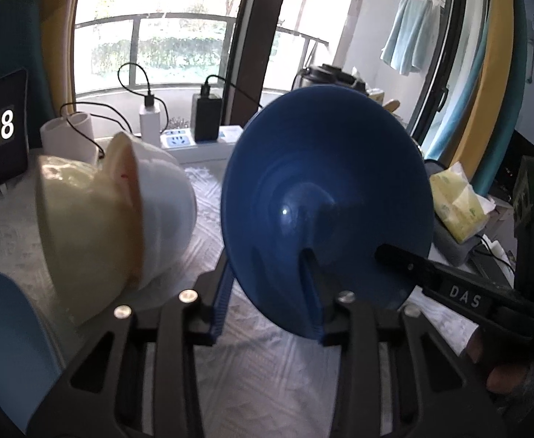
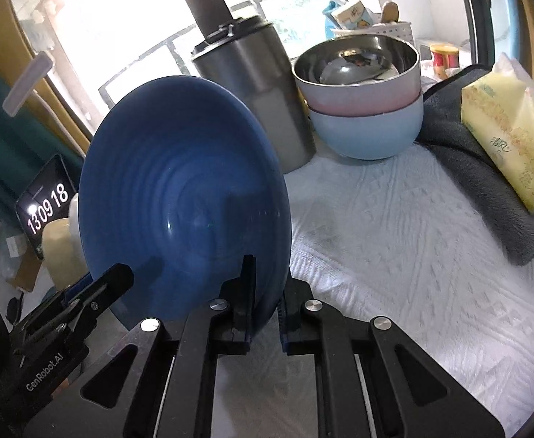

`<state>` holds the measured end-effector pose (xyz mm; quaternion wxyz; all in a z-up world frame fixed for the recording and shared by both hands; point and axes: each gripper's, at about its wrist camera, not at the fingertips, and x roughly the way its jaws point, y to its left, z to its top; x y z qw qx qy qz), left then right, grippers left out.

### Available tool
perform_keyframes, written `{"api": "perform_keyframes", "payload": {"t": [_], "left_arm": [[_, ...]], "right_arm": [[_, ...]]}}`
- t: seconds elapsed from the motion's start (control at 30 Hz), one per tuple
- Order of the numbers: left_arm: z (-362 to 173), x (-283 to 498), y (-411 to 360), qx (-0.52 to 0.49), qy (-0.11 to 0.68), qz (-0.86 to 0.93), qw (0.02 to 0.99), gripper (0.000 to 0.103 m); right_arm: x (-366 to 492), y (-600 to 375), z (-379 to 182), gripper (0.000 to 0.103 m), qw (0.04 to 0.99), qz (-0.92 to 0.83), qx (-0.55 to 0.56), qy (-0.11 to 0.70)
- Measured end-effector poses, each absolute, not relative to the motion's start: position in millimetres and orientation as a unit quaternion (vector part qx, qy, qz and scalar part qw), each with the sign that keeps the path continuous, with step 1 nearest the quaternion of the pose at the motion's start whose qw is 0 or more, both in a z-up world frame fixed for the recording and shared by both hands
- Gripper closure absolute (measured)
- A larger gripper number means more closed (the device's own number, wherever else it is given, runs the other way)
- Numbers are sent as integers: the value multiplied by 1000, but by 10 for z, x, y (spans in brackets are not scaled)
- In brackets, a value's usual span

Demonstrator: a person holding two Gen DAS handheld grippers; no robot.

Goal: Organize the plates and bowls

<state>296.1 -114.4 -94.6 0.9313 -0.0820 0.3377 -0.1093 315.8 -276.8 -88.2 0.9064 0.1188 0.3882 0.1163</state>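
The dark blue plate (image 2: 183, 197) stands on edge above the white-clothed counter (image 2: 394, 255), its ribbed face turned toward the right camera and its underside toward the left one. The right hand-held gripper (image 2: 265, 314) is clamped on the plate's lower rim, 1 finger on each face. The left hand-held gripper (image 1: 267, 314) straddles the same lower rim from the other side; its right finger lies against the plate's back, while its left finger stands just clear of the rim, so the pictures do not settle whether it grips or only brackets the plate.

Left of the plate, a cream bowl (image 1: 88, 233) nested with a white bowl (image 1: 168, 211) lies tipped on its side. At the back of the counter, a pink steel-lined bowl (image 2: 358, 73) sits in a light blue bowl (image 2: 367, 131), beside a grey tumbler (image 2: 256, 87). A tissue pack (image 2: 511, 138) rests on a grey towel (image 2: 486, 197) at the right.
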Motion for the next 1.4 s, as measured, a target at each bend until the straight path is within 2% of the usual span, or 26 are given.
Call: {"api": "perform_keyframes", "payload": {"t": [0.73, 1.4], "left_arm": [[-699, 2335, -812, -100, 322, -112, 935, 66], [-642, 1760, -605, -94, 312, -85, 942, 66]], "right_arm": [[2610, -2498, -599, 91, 915, 125, 108, 368], [2167, -2227, -651, 89, 902, 164, 100, 387]]}}
